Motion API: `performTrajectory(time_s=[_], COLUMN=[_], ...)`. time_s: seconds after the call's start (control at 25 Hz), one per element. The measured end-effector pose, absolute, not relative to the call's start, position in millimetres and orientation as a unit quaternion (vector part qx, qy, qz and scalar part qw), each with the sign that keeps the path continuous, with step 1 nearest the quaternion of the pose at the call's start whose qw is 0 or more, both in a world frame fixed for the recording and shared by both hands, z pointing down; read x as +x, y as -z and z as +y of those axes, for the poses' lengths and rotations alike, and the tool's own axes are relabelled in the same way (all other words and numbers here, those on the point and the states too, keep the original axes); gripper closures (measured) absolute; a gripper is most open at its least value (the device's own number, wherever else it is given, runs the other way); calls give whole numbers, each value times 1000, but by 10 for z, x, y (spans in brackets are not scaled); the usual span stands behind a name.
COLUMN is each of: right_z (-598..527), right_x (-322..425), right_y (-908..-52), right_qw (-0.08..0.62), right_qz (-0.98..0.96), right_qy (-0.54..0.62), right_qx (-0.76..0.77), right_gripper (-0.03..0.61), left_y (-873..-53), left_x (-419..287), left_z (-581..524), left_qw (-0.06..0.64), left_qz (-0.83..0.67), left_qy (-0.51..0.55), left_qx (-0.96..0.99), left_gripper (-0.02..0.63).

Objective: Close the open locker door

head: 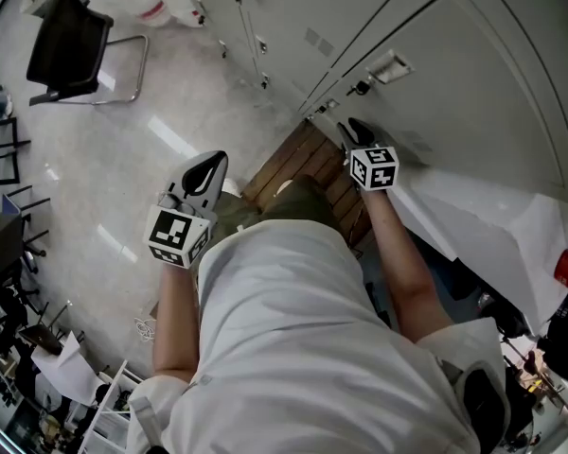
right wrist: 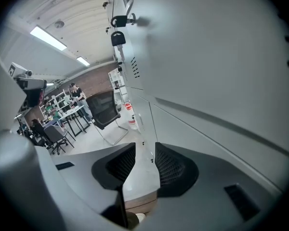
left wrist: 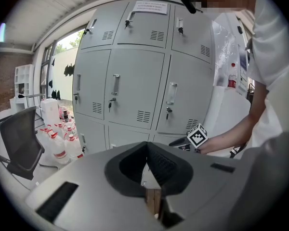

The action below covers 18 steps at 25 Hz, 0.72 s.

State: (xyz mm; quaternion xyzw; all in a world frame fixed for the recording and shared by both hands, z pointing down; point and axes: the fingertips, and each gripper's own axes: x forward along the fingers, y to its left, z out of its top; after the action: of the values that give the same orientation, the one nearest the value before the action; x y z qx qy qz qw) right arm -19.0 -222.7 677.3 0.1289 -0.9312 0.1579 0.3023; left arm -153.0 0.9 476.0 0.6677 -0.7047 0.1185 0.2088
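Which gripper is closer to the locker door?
Right. The right gripper is up beside the locker door, its fingers apart with nothing between them. The left gripper is held back over the floor, away from it.

One left gripper (head: 211,164) and one right gripper (head: 356,129), each with one marker cube (head: 177,236). Six whole locker doors (left wrist: 135,88) in the left gripper view, three per row, plus part of a lower row. One paper notice (left wrist: 149,6). One black chair (head: 68,45). At least four red-capped bottles (left wrist: 62,141). One slatted wooden platform (head: 298,164).
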Motion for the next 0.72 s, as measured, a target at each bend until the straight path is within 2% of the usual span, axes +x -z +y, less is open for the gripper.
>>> performTrajectory(time_s=[0.72], right_z=[-1410], right_x=[-224], right_y=[-5258], right_qw=[187], right_qz=[-961], right_qy=[-139], right_qx=[146], right_gripper=[555], left_y=[-4308], left_x=[-1560], left_z=[-41], left_qw=[154], left_qz=[-652], left_qy=[-99], left_qx=[736], left_gripper=[614])
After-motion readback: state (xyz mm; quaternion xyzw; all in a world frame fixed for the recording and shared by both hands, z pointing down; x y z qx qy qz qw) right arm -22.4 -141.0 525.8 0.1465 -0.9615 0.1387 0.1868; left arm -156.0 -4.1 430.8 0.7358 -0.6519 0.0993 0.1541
